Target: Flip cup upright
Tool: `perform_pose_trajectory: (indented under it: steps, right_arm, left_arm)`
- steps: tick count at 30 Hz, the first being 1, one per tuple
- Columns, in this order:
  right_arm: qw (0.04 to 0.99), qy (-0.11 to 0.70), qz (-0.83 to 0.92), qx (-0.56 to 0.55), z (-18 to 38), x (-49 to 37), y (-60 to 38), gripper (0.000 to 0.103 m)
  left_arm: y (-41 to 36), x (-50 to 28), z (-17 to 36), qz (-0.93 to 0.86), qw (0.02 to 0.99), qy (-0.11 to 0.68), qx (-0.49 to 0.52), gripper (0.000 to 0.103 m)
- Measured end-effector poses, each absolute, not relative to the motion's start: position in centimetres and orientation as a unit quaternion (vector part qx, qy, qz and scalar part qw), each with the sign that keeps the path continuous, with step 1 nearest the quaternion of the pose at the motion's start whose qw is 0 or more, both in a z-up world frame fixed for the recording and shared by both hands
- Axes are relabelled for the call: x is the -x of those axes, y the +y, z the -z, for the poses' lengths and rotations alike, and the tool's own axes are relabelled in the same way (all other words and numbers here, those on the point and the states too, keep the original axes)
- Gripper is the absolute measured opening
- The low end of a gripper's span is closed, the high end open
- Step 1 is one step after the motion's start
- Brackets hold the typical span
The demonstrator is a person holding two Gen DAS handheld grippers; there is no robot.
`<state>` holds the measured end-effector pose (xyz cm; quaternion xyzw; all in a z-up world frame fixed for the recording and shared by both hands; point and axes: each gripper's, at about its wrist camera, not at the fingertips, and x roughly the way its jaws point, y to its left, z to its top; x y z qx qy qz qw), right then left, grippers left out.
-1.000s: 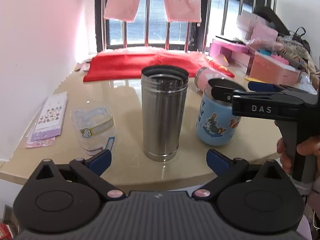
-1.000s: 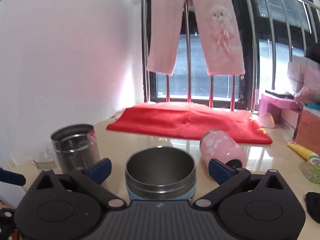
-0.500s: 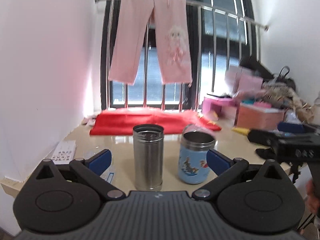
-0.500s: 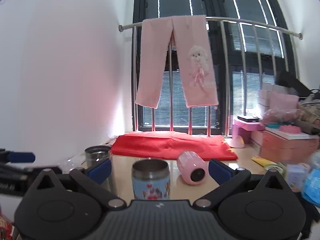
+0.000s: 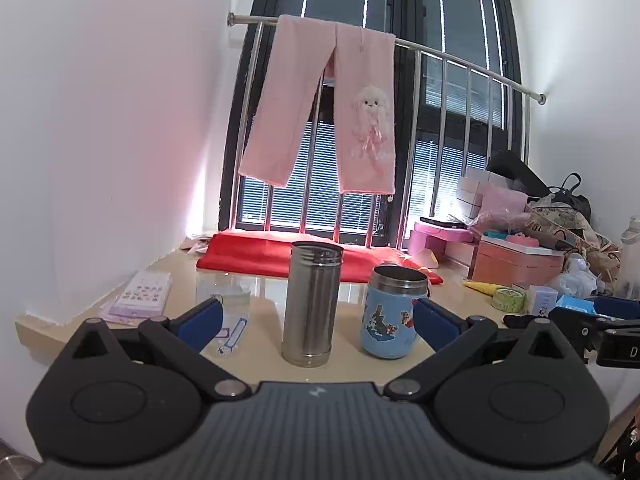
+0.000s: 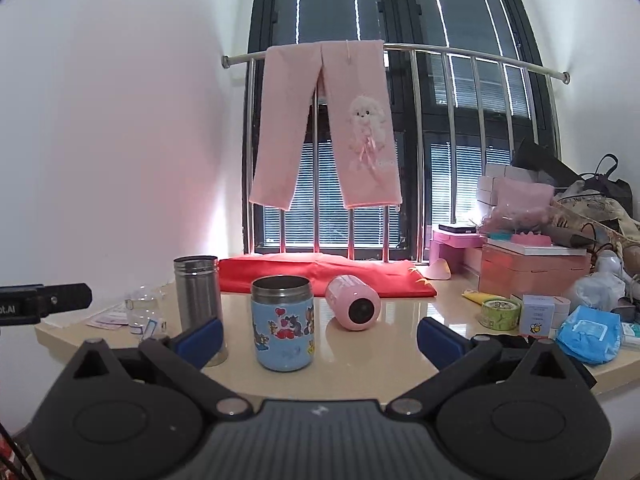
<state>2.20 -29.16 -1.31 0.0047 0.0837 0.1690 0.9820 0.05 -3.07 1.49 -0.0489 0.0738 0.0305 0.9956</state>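
A tall steel cup [image 5: 311,303] [image 6: 198,294] stands upright on the beige table [image 6: 392,344]. A short blue cartoon cup [image 5: 390,312] [image 6: 283,323] stands upright to its right. A pink cup [image 6: 353,307] lies on its side behind the blue cup, mouth facing me; the left wrist view hides it. My left gripper [image 5: 316,320] is open and empty, back from the table edge, facing the steel cup. My right gripper [image 6: 318,334] is open and empty, back from the edge, facing the blue cup. Its body shows at the left wrist view's right edge [image 5: 600,328].
A clear plastic cup [image 5: 224,304] and sticker sheets [image 5: 142,294] lie left of the steel cup. A red cloth [image 6: 320,274] lies by the window bars. Boxes [image 6: 532,268], a tape roll [image 6: 500,312] and a blue pack [image 6: 588,332] crowd the right side.
Both grippers have pulled back and away from the cups, which now look smaller and farther. The right gripper left the blue cup's rim. The cups have not moved.
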Motion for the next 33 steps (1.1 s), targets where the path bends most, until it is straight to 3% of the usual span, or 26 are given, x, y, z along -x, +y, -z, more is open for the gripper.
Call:
perform_pose_trajectory:
  steps: [33]
  right_arm:
    - [0.980,0.090,-0.180,-0.003,1.68,-2.32,-28.60,0.103]
  left_arm:
    - [-2.84,0.13,-0.99,-0.025,0.996,0.078,0.043,0.103]
